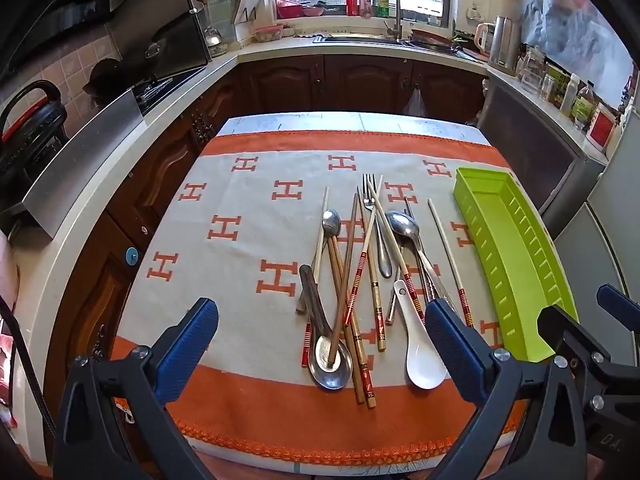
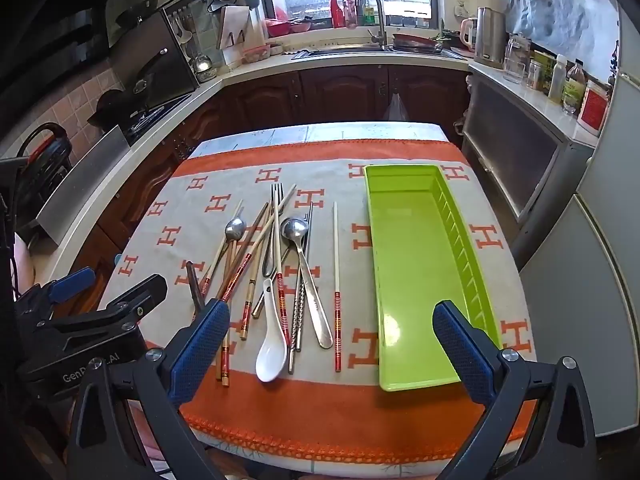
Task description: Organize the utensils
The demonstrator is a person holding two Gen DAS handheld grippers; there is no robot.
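A loose pile of utensils lies mid-table: several chopsticks (image 1: 362, 270), a fork (image 1: 370, 196), metal spoons (image 1: 402, 224), a large metal spoon (image 1: 331, 364) and a white ceramic spoon (image 1: 424, 360). The pile also shows in the right wrist view, with the white spoon (image 2: 272, 354) nearest. A lime green tray (image 2: 416, 280) lies empty to the right of the pile; it also shows in the left wrist view (image 1: 516, 256). My left gripper (image 1: 320, 344) is open, above the near end of the pile. My right gripper (image 2: 332, 344) is open, above the table's near edge between pile and tray.
The table carries an orange and beige cloth (image 1: 240, 240) with H marks. Kitchen counters (image 1: 100, 184) run along the left and back, with a sink (image 1: 360, 38) under the window. A grey cabinet (image 2: 516, 160) and a fridge (image 2: 592, 280) stand at the right.
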